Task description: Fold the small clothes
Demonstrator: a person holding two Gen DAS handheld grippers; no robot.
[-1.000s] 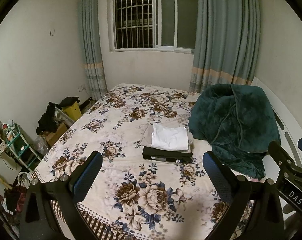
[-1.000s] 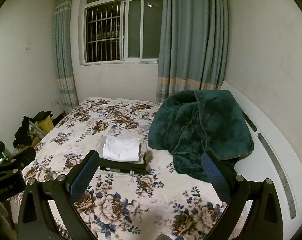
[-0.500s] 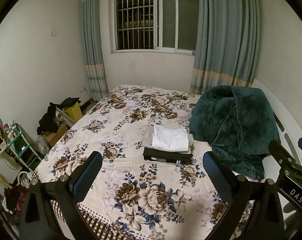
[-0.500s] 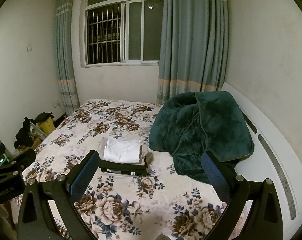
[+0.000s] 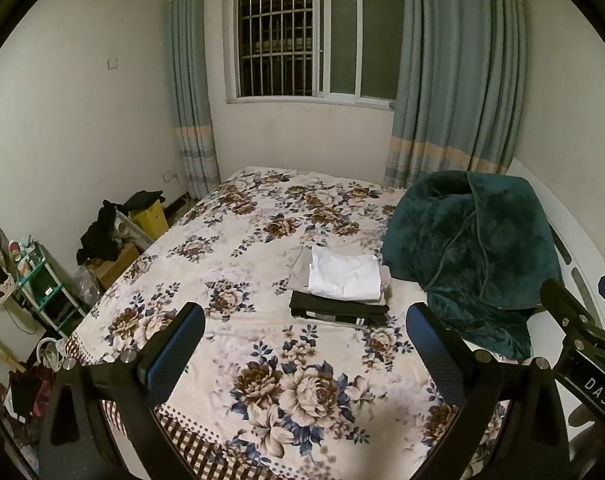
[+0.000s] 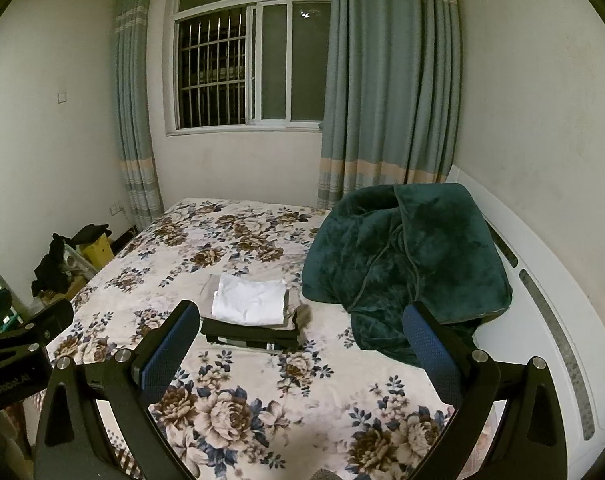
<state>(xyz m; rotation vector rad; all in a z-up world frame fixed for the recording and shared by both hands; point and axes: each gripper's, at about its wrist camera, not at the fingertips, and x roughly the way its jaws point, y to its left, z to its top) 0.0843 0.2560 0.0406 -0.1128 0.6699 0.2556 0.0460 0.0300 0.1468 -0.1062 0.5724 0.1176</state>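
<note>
A small stack of folded clothes lies mid-bed: a white garment (image 5: pixel 344 277) on top, a beige one (image 5: pixel 299 270) under it, a black one (image 5: pixel 336 312) at the bottom. The stack also shows in the right wrist view, with the white garment (image 6: pixel 249 299) on top. My left gripper (image 5: pixel 304 344) is open and empty, held above the near part of the bed, well short of the stack. My right gripper (image 6: pixel 300 340) is open and empty, likewise back from the stack.
The bed has a floral cover (image 5: pixel 230 280). A dark green blanket (image 5: pixel 474 252) is heaped at the right by the white headboard (image 6: pixel 542 300). Clutter, a yellow bin (image 5: pixel 148 220) and a small shelf (image 5: pixel 42 288) stand on the floor at the left.
Both views have tilted up and back slightly; the stack sits a bit lower in frame. Both grippers stay open and empty. The clothes have not moved.
</note>
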